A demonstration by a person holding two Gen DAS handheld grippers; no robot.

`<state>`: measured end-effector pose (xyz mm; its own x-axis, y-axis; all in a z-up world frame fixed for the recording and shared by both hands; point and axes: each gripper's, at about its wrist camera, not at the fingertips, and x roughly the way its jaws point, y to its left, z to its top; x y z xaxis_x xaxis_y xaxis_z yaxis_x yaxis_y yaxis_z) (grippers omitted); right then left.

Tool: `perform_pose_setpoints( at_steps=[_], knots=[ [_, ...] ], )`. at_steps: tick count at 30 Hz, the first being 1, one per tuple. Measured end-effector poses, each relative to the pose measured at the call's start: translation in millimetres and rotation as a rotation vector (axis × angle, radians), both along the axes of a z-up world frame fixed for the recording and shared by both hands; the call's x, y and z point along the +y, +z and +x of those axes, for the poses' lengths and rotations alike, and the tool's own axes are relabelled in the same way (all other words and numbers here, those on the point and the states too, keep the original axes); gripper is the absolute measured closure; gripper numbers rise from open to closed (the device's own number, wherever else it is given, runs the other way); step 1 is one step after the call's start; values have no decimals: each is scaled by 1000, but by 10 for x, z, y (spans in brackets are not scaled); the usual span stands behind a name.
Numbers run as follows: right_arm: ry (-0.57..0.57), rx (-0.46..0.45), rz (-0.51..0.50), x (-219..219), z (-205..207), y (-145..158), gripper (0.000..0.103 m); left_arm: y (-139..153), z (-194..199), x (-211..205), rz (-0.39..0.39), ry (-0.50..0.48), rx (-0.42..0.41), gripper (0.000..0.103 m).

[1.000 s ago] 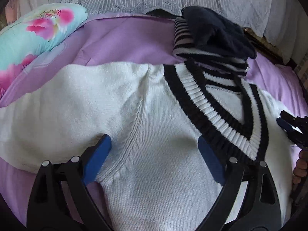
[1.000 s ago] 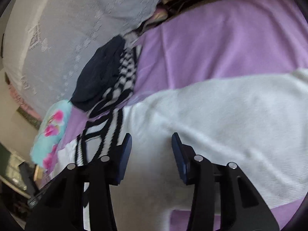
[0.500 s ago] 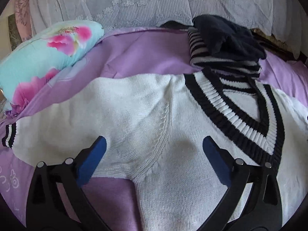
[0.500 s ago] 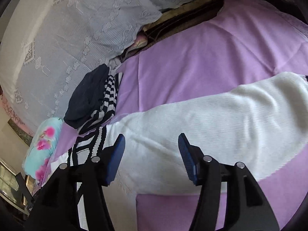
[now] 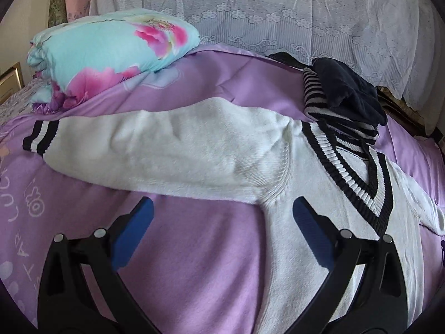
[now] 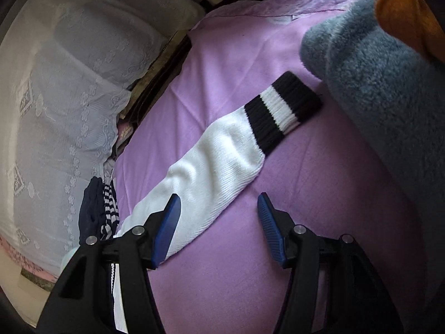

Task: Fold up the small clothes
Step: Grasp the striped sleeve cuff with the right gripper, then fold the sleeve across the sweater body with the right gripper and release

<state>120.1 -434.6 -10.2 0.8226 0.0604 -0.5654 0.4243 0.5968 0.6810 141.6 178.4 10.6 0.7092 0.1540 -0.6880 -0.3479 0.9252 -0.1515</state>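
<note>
One white knitted V-neck sweater with black-and-white striped trim (image 5: 319,203) lies on one purple bed sheet (image 5: 194,250). One dark navy garment (image 5: 347,94) and one black-and-white striped garment (image 5: 313,91) sit far right. One turquoise floral folded quilt (image 5: 105,55) sits far left.

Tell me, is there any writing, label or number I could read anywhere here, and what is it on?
Pale printed lettering on the purple bedsheet, at its left edge in the left wrist view: curved and distorted; a few letters look like "LUC", but I cannot read a whole word.
White sweater, floral quilt, lace cover: no text visible.
Right wrist view: nothing to read.
</note>
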Motion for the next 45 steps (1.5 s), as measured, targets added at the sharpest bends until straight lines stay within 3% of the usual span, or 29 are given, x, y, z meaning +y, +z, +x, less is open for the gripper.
perform_pose_setpoints(
  at_steps=[6,10,11,13,14,15,19,24,28,32,34,37,41,43,45],
  knots=[
    [-63,6,-79,-81,186,-3,45,-131,-32,152,-81,17,57,2],
    [-109,-15,-99,-175,270,-11,45,-146,-14,110,-52,13,67,2],
    [-121,-17,-107,-193,288,-9,49,-149,-3,91,-40,8,72,2],
    [-133,-35,-104,-227,299,-23,65,-161,18,45,-8,5,85,2],
    [-121,-55,-82,-251,298,-40,86,-166,29,29,4,4,90,2],
    [-114,-68,-74,-258,283,-43,96,-171,35,22,10,4,95,2],
    [-70,-153,-216,-2,251,238,97,-169,45,27,14,8,99,2],
    [126,-205,-414,812,499,757,97,-125,85,115,-9,2,86,2],
    [298,-245,-502,1615,835,1140,97,-92,40,290,-31,-5,74,2],
    [470,-266,-594,2522,1111,1267,97,-52,-85,477,31,22,61,2],
    [573,-256,-635,3043,1229,1187,97,-16,-136,614,34,59,60,2],
    [705,-208,-740,3736,1311,934,97,32,-190,839,-42,113,37,2],
    [937,12,-890,4532,1455,249,97,-9,-223,1027,-191,124,14,2],
    [1011,76,-971,4711,1440,23,93,-56,-218,1043,-216,128,20,2],
    [1018,23,-1000,4737,1324,120,76,-77,-197,1025,-206,128,29,2]
  ],
)
